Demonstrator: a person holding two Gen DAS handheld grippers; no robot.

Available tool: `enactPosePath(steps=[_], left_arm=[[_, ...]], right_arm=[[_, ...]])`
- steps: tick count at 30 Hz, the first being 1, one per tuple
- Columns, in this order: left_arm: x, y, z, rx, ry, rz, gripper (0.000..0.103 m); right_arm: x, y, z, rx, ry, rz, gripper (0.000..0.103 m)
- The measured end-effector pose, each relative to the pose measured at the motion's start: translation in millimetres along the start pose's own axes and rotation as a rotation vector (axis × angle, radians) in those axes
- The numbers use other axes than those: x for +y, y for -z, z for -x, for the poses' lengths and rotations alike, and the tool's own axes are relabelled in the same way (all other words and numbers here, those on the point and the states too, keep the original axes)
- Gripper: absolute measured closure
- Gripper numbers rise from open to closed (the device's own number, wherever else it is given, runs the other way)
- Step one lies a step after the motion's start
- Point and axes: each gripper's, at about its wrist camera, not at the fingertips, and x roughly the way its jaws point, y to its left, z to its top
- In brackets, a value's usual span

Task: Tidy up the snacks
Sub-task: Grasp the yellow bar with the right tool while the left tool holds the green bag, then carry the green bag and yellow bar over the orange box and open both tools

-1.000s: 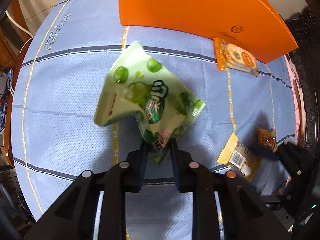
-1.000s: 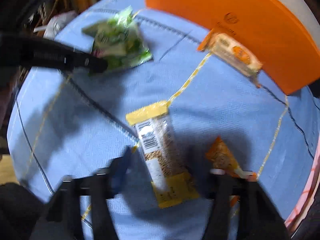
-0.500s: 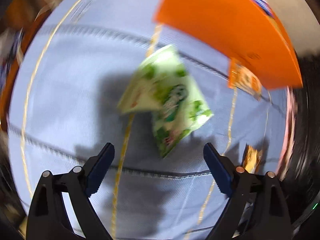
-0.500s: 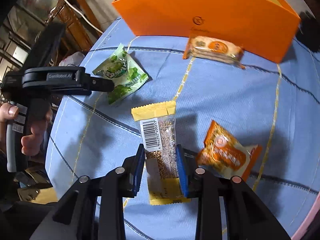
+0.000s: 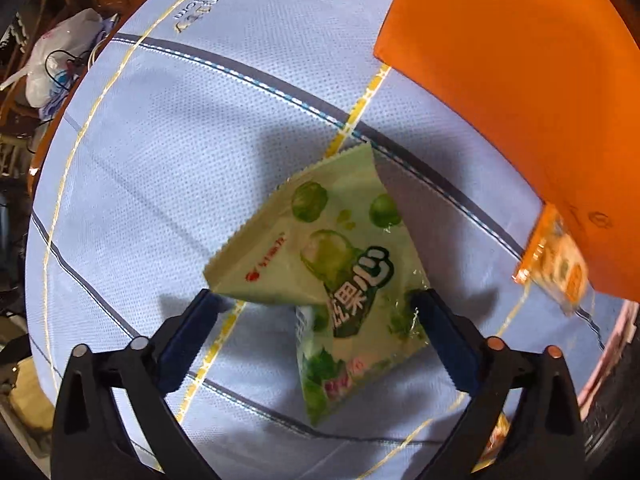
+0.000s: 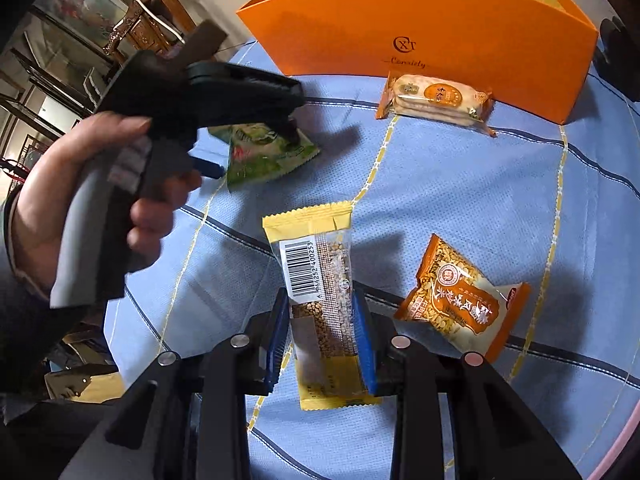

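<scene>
The left gripper (image 5: 312,320), clamped a second ago on the green crinkled snack packet (image 5: 332,276), is now opening wide around it on the blue tablecloth (image 5: 160,160). The right gripper (image 6: 322,332) has clamped the yellow grain-bar wrapper (image 6: 320,292).

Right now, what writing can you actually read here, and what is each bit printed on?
"CXT" monogram: orange box.
Script beneath, roughly "Consiely": uncertain.
Barcode digits, partly "400253": yellow snack bar.
"果心": green candy packet.
Orange peanut packet: Chinese characters, too small.
Tablecloth lettering: upside down, blurred.
</scene>
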Motion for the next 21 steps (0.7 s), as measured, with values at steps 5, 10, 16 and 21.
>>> enactPosePath(steps=[5, 10, 16, 21], left_arm=[[-9, -6, 2, -0.033, -0.012, 0.025, 0.007], [-15, 7, 26, -0.112, 0.032, -0.09, 0.065], [-1, 45, 46, -0.2, 0.019, -0.194, 0.068], [5, 73, 85, -0.321, 0.029, -0.309, 0.068]], right_arm=[[1, 0, -5, 0.009, 0.008, 0.0, 0.072], [2, -1, -8, 0.007, 0.021, -0.009, 0.072], [3, 2, -2, -0.01, 0.04, -0.023, 0.072], [9, -3, 13, -0.043, 0.06, -0.012, 0.072]])
